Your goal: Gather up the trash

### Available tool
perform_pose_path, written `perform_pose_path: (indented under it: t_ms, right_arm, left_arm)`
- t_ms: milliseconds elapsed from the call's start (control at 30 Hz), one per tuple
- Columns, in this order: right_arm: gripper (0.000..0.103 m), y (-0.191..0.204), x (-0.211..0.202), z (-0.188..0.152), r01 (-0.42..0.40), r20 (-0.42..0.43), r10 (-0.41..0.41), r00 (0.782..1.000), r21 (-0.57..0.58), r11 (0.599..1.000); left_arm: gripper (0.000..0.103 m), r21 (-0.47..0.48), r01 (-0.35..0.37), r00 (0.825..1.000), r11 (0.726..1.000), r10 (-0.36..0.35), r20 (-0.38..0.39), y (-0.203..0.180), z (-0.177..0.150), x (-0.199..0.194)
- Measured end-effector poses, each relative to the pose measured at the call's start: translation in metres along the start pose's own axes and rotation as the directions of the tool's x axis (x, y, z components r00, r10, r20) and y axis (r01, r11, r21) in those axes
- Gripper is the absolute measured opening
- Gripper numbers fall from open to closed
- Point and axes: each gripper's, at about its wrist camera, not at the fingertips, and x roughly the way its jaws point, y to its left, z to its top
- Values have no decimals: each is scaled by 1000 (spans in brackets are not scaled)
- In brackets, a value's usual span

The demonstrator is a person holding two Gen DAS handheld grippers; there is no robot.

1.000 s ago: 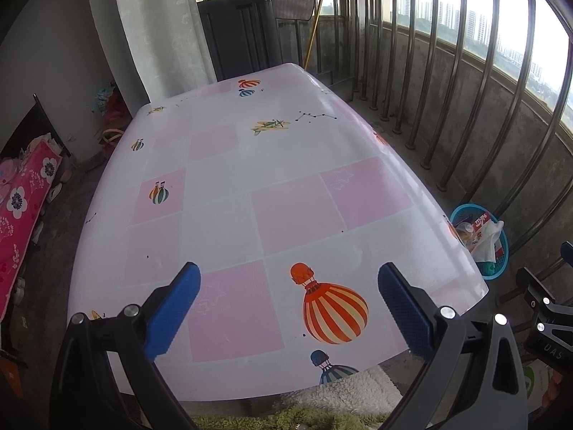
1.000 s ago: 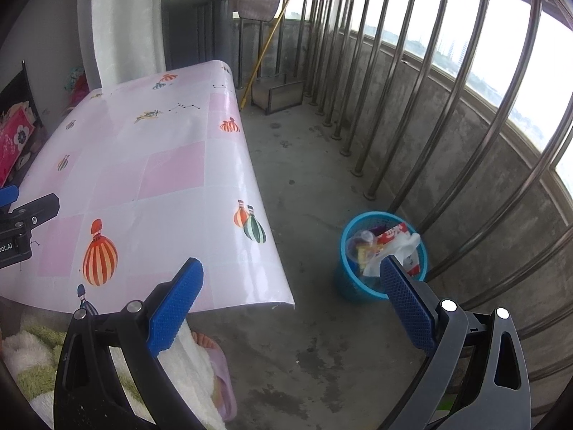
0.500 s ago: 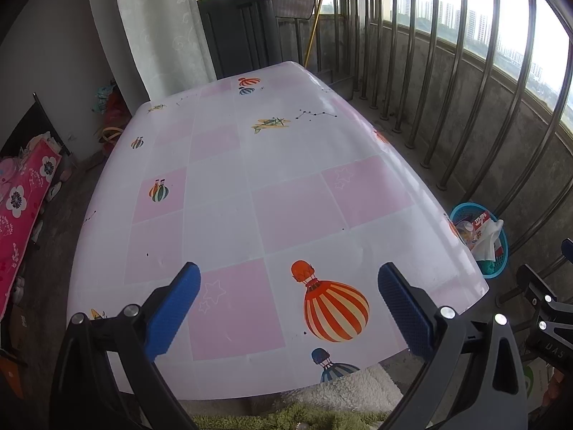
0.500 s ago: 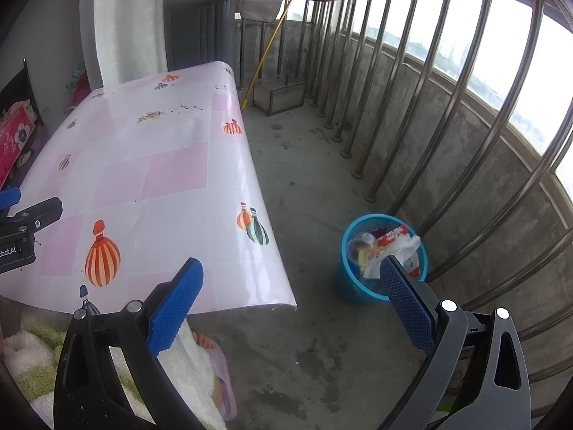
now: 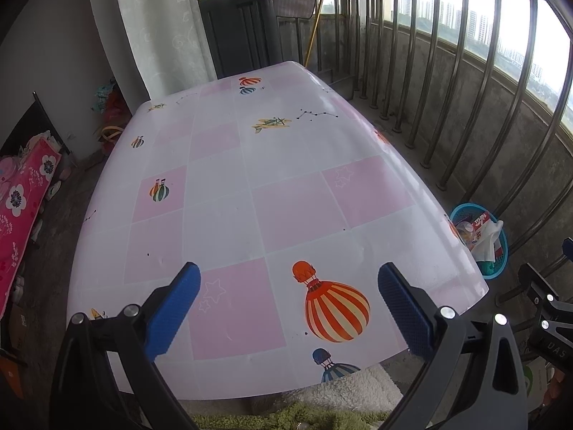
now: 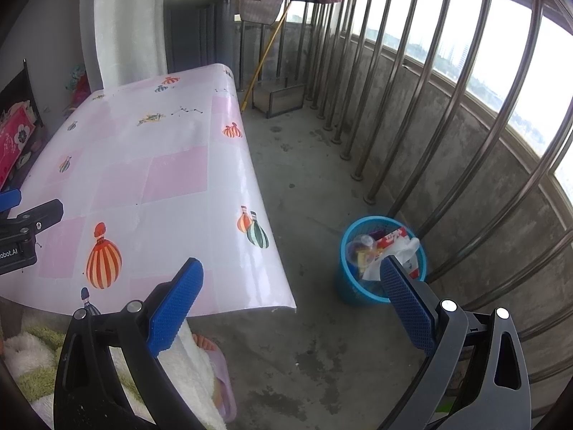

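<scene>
A blue mesh trash bin (image 6: 361, 290) stands on the concrete floor by the railing, holding wrappers, a clear cup and white paper; it also shows in the left wrist view (image 5: 497, 270). My left gripper (image 5: 289, 310) is open and empty above the near end of the table (image 5: 286, 193), which has a pink-and-white balloon-print cover. My right gripper (image 6: 292, 310) is open and empty above the floor, between the table's corner (image 6: 283, 297) and the bin. No loose trash shows on the table.
Steel railing bars (image 6: 404, 107) line the right side. A broom handle (image 6: 265, 53) and a box (image 6: 279, 98) stand at the far end. A fluffy rug and a slipper (image 6: 222, 387) lie under the table. A red floral cloth (image 5: 21, 208) is at left.
Both grippers have stayed open and empty. The views have shifted only slightly; the left wrist view has drifted a little back from the table.
</scene>
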Motion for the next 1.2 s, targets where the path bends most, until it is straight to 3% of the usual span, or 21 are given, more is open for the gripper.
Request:
perform_pose_path:
  t_ms: [1200]
  right_arm:
    - [95,6,-3,9,3,4,-3,1000,-2,1000]
  left_arm:
    - [97,-6,9,1000,1000,-9,-10,2,-1,1]
